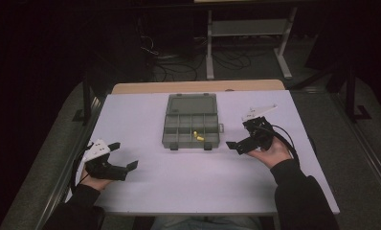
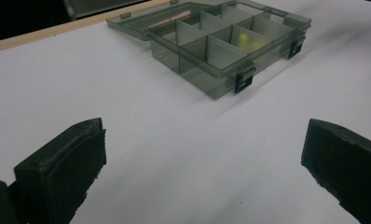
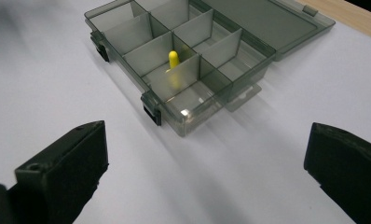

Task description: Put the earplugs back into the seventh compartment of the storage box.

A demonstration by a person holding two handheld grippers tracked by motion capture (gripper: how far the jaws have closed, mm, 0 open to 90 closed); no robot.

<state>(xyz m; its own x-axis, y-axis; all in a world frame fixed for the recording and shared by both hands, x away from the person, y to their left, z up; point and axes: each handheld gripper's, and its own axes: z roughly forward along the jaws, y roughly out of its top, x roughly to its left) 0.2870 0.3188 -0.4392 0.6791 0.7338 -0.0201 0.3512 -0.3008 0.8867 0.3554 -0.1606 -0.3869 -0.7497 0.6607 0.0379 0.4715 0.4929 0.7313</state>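
Compartment box (image 1: 192, 127) lies lid-open at table centre, a yellow piece (image 1: 197, 137) in its front row; left gripper (image 1: 123, 156) at 8 o'clock and right gripper (image 1: 238, 132) at 3 o'clock both gape wide, empty. To shut the lid well, approach from 12 o'clock and swing it forward while steadying the box's near wall.

White table (image 1: 145, 191), one box on it.
The open grey compartment box (image 1: 191, 125) lies toward twelve o'clock of the table's centre.
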